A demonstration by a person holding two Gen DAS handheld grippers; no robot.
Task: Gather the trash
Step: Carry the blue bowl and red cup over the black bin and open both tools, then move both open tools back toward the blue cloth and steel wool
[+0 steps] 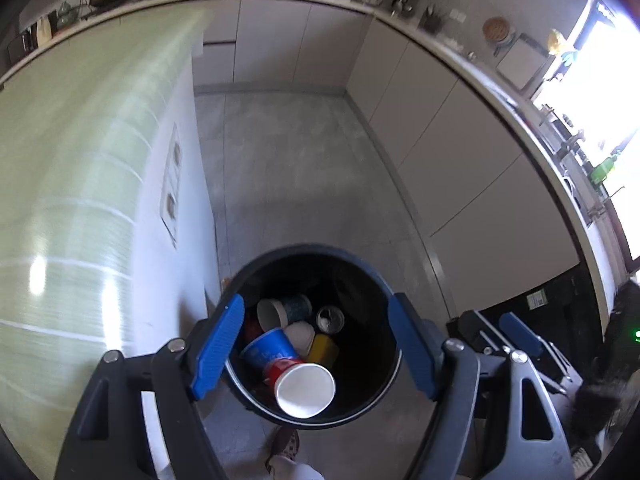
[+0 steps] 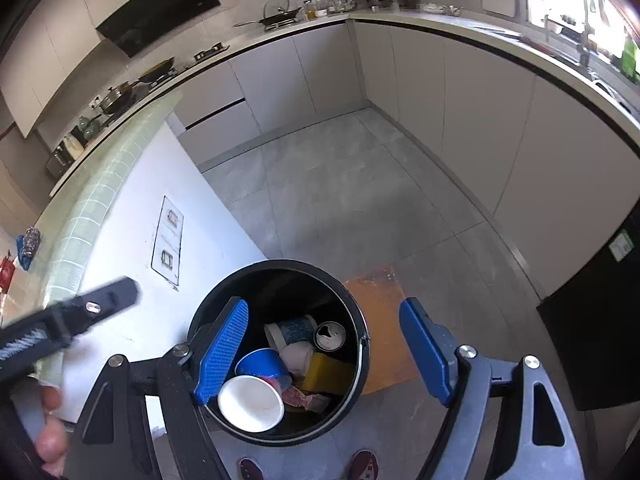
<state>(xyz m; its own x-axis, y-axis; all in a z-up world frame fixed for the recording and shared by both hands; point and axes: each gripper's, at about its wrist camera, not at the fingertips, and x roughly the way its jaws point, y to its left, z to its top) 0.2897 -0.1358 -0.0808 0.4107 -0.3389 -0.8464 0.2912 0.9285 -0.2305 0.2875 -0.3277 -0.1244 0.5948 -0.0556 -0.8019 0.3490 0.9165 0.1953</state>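
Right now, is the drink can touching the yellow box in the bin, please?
Cannot tell: in both wrist views the drink can sits just beside the yellow box.

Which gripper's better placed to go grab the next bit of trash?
Left, probably. Both the left gripper and right gripper are open and empty over the bin, but the left is nearer the counter, where clutter remains.

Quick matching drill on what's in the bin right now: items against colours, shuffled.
Items:
1. paper cup
2. drink can
3. sponge
4. trash bin

Descriptions:
A. yellow
B. black rim, round
C. blue and red outside, white inside
D. silver top, opened

Pairs: 1-C, 2-D, 3-A, 4-B
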